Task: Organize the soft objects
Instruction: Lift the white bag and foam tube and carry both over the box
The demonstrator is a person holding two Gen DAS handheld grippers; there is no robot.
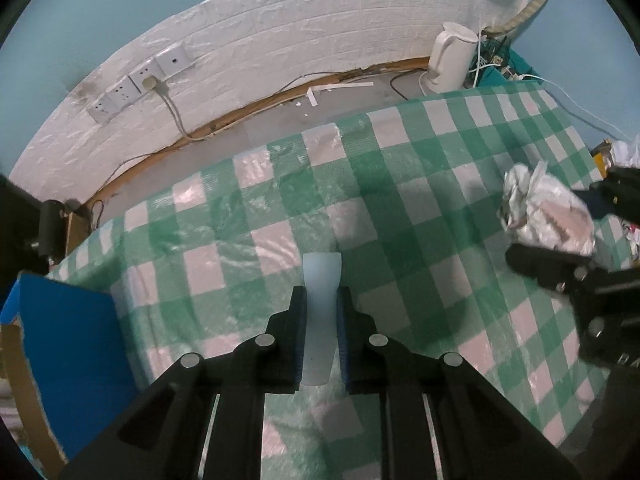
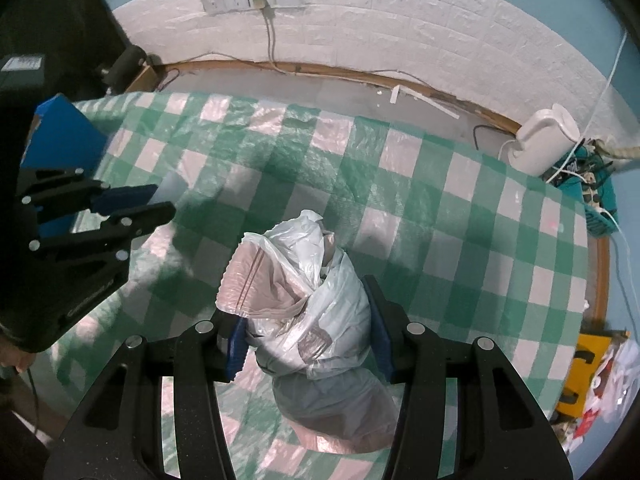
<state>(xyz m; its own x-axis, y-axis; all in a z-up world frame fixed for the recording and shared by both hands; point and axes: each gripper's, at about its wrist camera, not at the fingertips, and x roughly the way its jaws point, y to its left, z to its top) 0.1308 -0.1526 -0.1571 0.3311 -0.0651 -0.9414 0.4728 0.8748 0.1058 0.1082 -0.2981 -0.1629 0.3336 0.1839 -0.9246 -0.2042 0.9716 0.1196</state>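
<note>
My left gripper (image 1: 322, 292) is shut on a pale blue soft strip (image 1: 321, 280) and holds it above the green-and-white checked tablecloth (image 1: 420, 208). My right gripper (image 2: 306, 312) is shut on a crumpled bundle of white plastic bags (image 2: 304, 304), held over the cloth. In the left wrist view the bundle (image 1: 548, 212) and right gripper (image 1: 560, 236) show at the far right. In the right wrist view the left gripper (image 2: 160, 202) shows at the left with the pale strip (image 2: 172, 188) between its fingers.
A blue box (image 1: 68, 340) stands at the table's left edge. A white kettle (image 1: 450, 58) stands on the floor by the white brick wall, with cables and a teal bin (image 2: 596, 196) beside it. A yellow item (image 2: 588, 372) lies at the right.
</note>
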